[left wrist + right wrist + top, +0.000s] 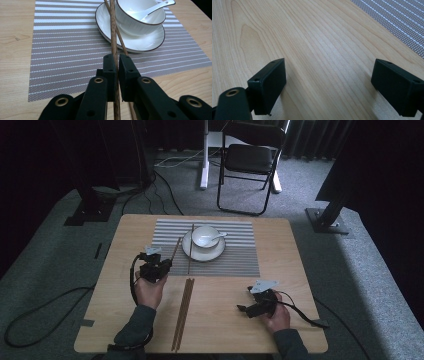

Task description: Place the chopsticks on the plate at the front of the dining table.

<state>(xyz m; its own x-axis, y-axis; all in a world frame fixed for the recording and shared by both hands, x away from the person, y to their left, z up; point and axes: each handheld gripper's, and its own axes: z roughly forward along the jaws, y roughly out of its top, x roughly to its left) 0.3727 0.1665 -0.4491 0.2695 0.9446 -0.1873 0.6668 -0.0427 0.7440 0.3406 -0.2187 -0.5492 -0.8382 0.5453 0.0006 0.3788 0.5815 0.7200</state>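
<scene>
The left tongs (117, 65) are clamped narrow on a slim dark-brown wooden chopstick (113, 37), which runs straight out between the two black jaws toward the far edge of the table and passes just beside the rim of a white round ceramic saucer (152, 41). A second dark wooden chopstick (120, 41) lies under it at a slant, crossing it close to the saucer's near rim. On the saucer stands a white ribbed ceramic bowl (132, 25) with a white ceramic spoon (160, 6) resting in it, handle over the rim. Saucer and chopsticks sit on a grey-and-white striped woven placemat (65, 50) spread across the far middle of the light wooden table (280, 270). In the high view the left tongs (156, 267) hover at the placemat's near left corner, and another pair of long brown wooden chopsticks (183, 312) lies side by side on bare wood, running toward the near edge. The right tongs (329, 85) stand wide with nothing between them, low over bare wood near the near right corner, well apart from the dishes.
</scene>
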